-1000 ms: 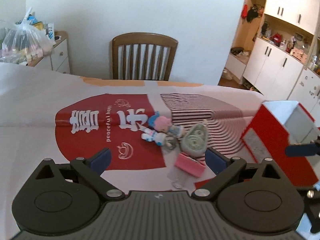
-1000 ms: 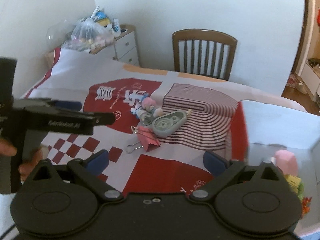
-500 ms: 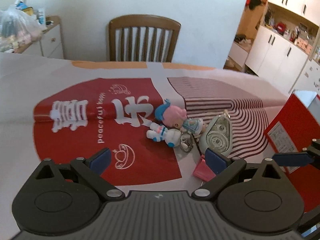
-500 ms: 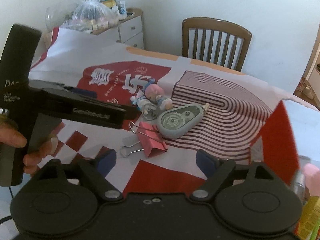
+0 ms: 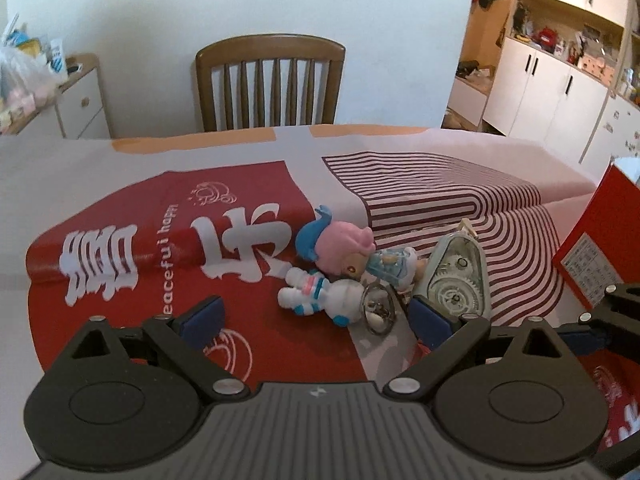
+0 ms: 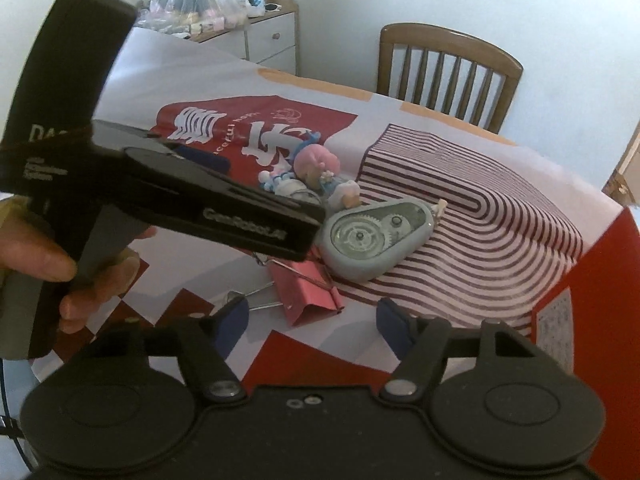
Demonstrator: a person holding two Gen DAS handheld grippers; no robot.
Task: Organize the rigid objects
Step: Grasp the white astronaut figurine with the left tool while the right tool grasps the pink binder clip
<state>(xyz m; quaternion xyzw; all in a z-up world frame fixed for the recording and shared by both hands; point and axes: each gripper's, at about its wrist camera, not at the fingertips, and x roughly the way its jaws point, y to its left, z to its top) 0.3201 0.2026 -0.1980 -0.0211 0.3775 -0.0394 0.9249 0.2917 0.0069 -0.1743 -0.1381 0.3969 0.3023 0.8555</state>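
— What's lying left of the correction tape dispenser [image 5: 456,276]?

— The white astronaut keychain [image 5: 320,297] and the pink-haired doll [image 5: 352,250], both touching, just beside it on the table [image 5: 120,184]. The left tongs [image 5: 316,318] gape wide over them, holding nothing.

— And on the dispenser's near side?

— A pink binder clip [image 6: 310,290]. The right tongs [image 6: 312,322] hang spread open before it, empty. The red box [image 5: 600,248] stands to the dispenser's right.
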